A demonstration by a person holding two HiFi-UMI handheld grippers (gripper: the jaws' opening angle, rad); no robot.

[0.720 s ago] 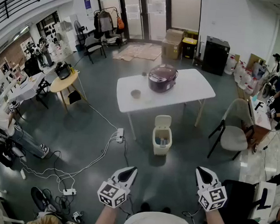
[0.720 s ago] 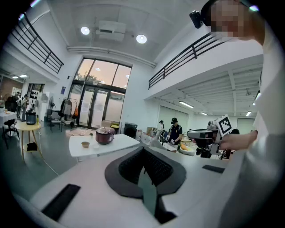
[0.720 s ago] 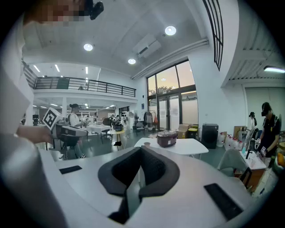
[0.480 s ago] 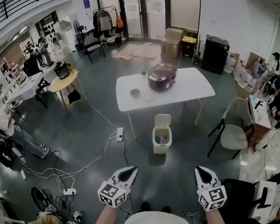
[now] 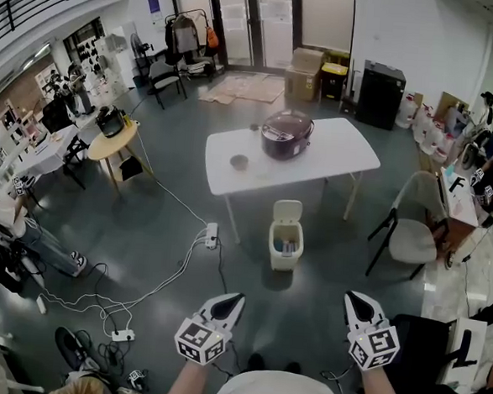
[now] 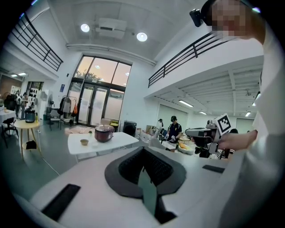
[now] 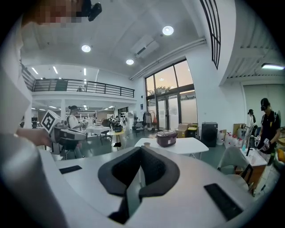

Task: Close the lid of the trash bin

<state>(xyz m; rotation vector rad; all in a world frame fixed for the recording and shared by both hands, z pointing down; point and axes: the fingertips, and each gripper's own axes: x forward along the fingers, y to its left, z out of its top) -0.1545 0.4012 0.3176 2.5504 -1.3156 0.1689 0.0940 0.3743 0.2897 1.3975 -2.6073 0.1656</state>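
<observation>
Judging the lid (image 5: 287, 212) light and hinged, we favour pushing its top edge, well ahead of left gripper (image 5: 232, 299) and right gripper (image 5: 353, 299), both pressed together.

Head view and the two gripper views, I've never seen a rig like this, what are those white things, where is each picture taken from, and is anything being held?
The white wedges are hand-held tools: a person carries a left gripper and a right gripper, each bearing a marker cube. The head view comes from a camera on the person's head, looking down. Each gripper view comes from a camera riding on that tool, looking along its jaws. Both pairs of jaws are together with nothing between them. Ahead on the floor stands a trash bin with its lid raised, near a white table carrying a dark cooker and a small bowl.
</observation>
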